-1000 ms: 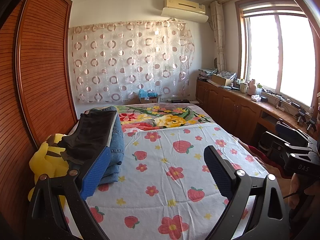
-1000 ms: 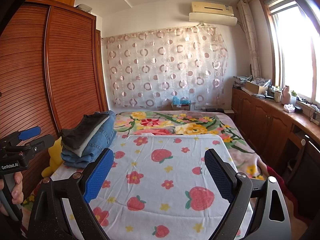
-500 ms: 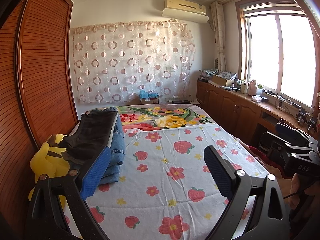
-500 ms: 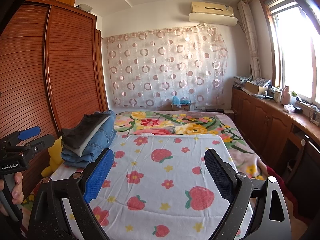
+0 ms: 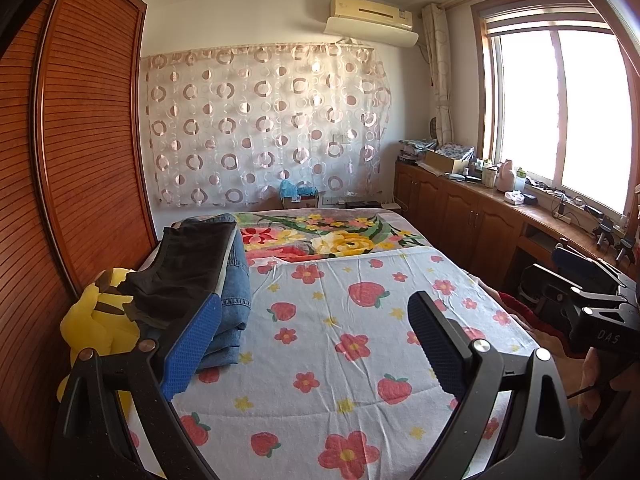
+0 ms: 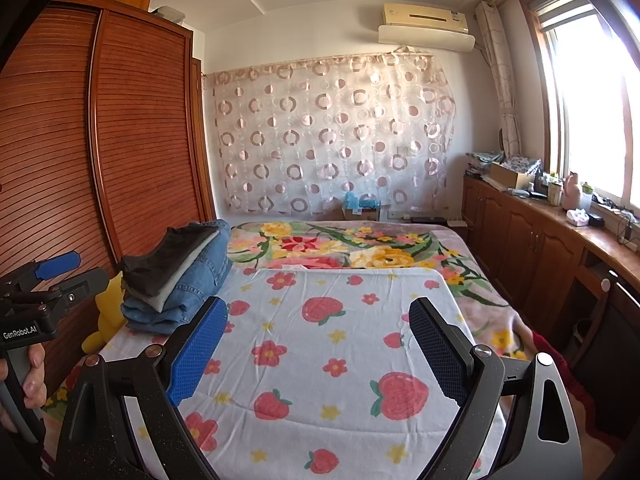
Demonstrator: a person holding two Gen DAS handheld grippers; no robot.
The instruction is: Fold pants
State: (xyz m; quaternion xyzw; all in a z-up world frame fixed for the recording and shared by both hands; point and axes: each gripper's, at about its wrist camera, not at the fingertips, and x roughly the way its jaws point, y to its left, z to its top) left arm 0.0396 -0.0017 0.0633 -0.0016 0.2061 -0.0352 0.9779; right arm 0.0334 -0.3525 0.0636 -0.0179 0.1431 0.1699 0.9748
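A stack of folded pants lies at the left edge of the bed, dark pants on top of blue jeans; it also shows in the right wrist view. My left gripper is open and empty, held above the near part of the bed, its left finger just in front of the stack. My right gripper is open and empty above the strawberry sheet. The left gripper's body shows at the far left of the right wrist view, and the right gripper's body at the far right of the left wrist view.
A yellow plush toy sits between the stack and the wooden wardrobe on the left. A floral blanket covers the far part of the bed. Wooden cabinets with clutter run under the window on the right.
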